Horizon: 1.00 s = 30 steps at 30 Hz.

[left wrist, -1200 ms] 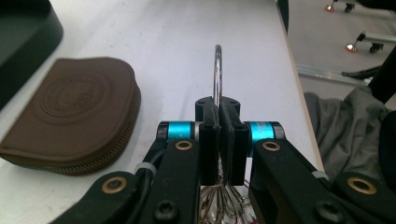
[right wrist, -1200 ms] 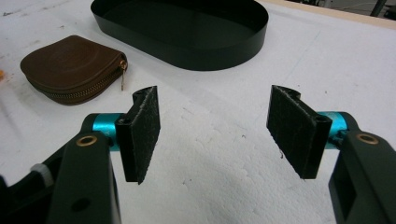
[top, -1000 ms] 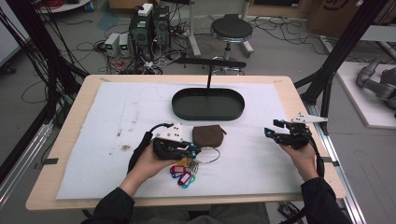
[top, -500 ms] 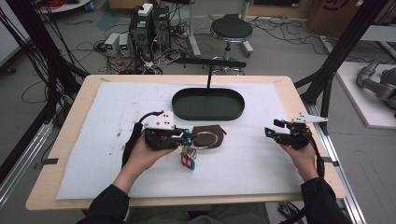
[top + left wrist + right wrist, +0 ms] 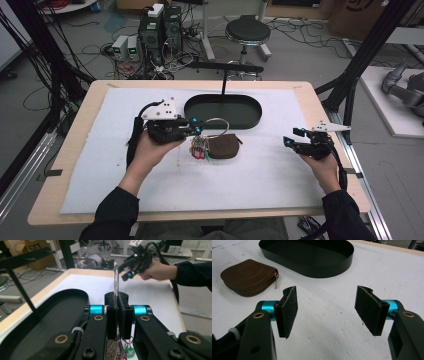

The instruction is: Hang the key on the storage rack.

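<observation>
Polished metal is all I have to hold on to: my left gripper is clenched on the thin key ring, and the bunch of keys dangles under it, lifted just off the white mat beside the brown pouch. My right gripper hovers released, well apart to the right, with nothing between its pads. The ring is narrow and slick, so I judge it could twist or slip out of the pads if I swing it, and the hanging keys could catch the pouch or clip the rim of the black tray just behind. The tray's upright post crowds the far side. There is open room on the mat toward me and between the two grippers; the desk edge lies far off.
</observation>
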Tool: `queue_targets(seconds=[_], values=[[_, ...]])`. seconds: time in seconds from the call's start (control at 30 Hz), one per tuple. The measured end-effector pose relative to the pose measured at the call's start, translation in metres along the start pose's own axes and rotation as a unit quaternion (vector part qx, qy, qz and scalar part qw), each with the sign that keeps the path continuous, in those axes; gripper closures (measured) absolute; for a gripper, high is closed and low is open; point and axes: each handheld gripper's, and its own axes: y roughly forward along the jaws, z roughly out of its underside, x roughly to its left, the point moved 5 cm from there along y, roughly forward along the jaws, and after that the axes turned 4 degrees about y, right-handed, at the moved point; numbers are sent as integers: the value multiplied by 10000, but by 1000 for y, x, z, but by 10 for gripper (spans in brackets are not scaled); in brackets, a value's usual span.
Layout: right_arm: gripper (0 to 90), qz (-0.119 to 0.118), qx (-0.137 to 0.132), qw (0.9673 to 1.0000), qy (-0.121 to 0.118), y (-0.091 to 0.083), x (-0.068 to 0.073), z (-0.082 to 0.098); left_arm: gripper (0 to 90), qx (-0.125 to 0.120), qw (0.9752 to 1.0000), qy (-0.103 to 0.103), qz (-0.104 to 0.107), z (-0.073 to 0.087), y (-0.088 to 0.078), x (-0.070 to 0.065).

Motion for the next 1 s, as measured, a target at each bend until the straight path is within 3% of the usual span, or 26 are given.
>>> queue_targets(seconds=[0.43, 0.73, 1.0], values=[[356, 5, -6, 10000, 9, 1, -1, 0, 867, -180, 9991, -165, -349, -15, -4, 41], [356, 7, -16, 10000, 4, 0, -1, 0, 867, -170, 9977, -252, -601, -22, 0, 68], [356, -8, -13, 10000, 10, 0, -1, 0, 867, -66, 9954, -381, -873, -17, 8, 97]])
